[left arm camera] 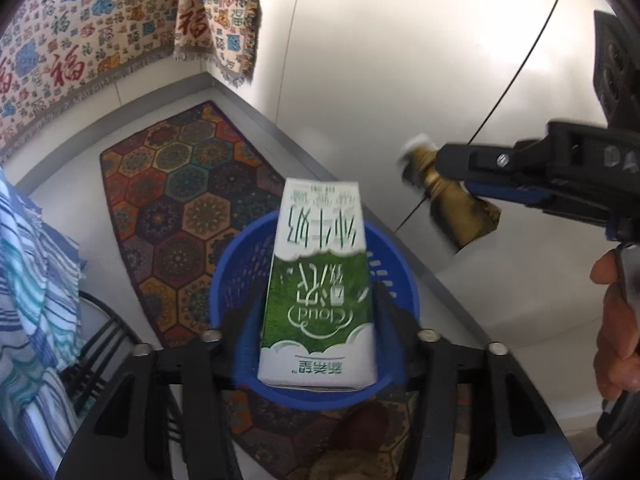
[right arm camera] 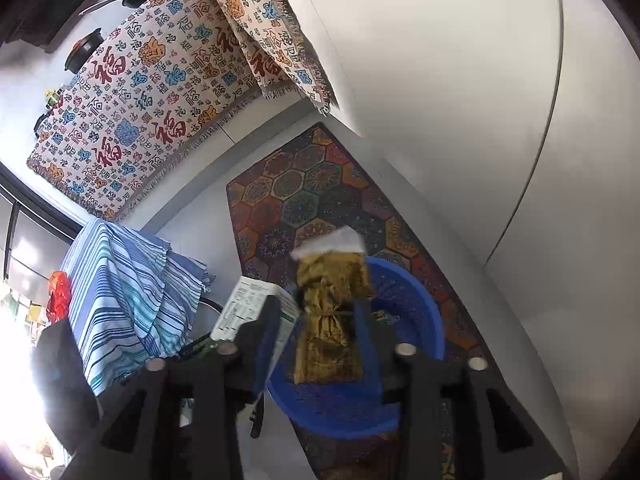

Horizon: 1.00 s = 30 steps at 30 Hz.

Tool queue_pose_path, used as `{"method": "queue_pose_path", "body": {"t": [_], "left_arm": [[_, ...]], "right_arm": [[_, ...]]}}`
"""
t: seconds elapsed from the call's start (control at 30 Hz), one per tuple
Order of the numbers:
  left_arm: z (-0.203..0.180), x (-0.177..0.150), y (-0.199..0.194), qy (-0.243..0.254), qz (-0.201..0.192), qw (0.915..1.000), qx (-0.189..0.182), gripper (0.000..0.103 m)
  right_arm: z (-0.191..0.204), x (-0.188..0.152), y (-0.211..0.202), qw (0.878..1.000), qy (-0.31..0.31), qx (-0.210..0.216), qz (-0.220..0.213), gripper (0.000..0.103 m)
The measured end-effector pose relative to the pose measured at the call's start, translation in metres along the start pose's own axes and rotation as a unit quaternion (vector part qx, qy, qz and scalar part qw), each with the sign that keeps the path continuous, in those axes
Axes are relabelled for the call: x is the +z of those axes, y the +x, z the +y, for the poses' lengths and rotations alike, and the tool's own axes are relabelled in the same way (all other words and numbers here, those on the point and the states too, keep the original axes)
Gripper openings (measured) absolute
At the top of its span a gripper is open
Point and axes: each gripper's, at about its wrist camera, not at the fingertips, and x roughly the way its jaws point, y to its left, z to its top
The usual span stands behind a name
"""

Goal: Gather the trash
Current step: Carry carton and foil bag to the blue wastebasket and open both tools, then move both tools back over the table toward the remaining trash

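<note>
One green-and-white milk carton [left arm camera: 318, 284], stiff but probably light and crushable, was clamped across its sides by the left gripper [left arm camera: 316, 344] above one blue basket [left arm camera: 394, 276] on the floor rug [left arm camera: 176, 216]. The right gripper [right arm camera: 316, 340] pinched one soft, crinkly gold wrapper [right arm camera: 330, 320] at mid-length over the basket's rim.

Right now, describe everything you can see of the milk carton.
The milk carton is a tall paperboard box, white above and green below, with Chinese print and the word "Cloud" reading upside down. It looks intact. The left tool clamps it by its sides, holding it over the blue basket on the patterned rug.
</note>
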Motion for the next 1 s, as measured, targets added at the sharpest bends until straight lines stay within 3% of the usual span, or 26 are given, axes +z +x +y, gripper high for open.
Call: {"method": "queue_pose_path", "body": {"t": [0.03, 0.23, 0.33, 0.4, 0.5, 0.6, 0.77, 0.87, 1.0], "left_arm": [[0.0, 0.0, 0.002, 0.0, -0.002, 1.0, 0.003, 0.071], [0.008, -0.004, -0.019, -0.021, -0.024, 0.9994, 0.015, 0.079], [0.012, -0.009, -0.049, -0.03, -0.047, 0.9983, 0.017, 0.084], [0.015, -0.016, -0.074, -0.036, -0.063, 0.9972, 0.018, 0.086], [0.023, -0.033, -0.111, -0.04, -0.081, 0.9957, 0.024, 0.09], [0.037, -0.056, -0.143, -0.034, -0.091, 0.9938, 0.054, 0.093], [0.09, -0.11, -0.184, -0.059, -0.083, 0.9855, 0.136, 0.094], [0.128, -0.141, -0.202, -0.087, -0.073, 0.9749, 0.191, 0.094], [0.182, -0.175, -0.224, -0.147, -0.063, 0.956, 0.246, 0.094]], "right_arm": [[0.0, 0.0, 0.0, 1.0, 0.001, -0.001, -0.001, 0.047], [0.001, 0.003, -0.018, 0.999, -0.005, -0.02, -0.042, 0.047], [0.007, 0.006, -0.024, 0.998, -0.012, -0.023, -0.059, 0.051], [0.016, 0.007, -0.025, 0.997, -0.022, -0.03, -0.064, 0.058], [0.034, 0.008, -0.025, 0.996, -0.045, -0.039, -0.068, 0.059], [0.06, 0.005, -0.025, 0.994, -0.076, -0.033, -0.074, 0.059], [0.135, -0.013, -0.023, 0.985, -0.154, -0.002, -0.077, 0.059], [0.193, -0.038, -0.02, 0.974, -0.212, 0.036, -0.066, 0.059], [0.279, -0.088, -0.009, 0.95, -0.297, 0.093, -0.03, 0.059]]}}
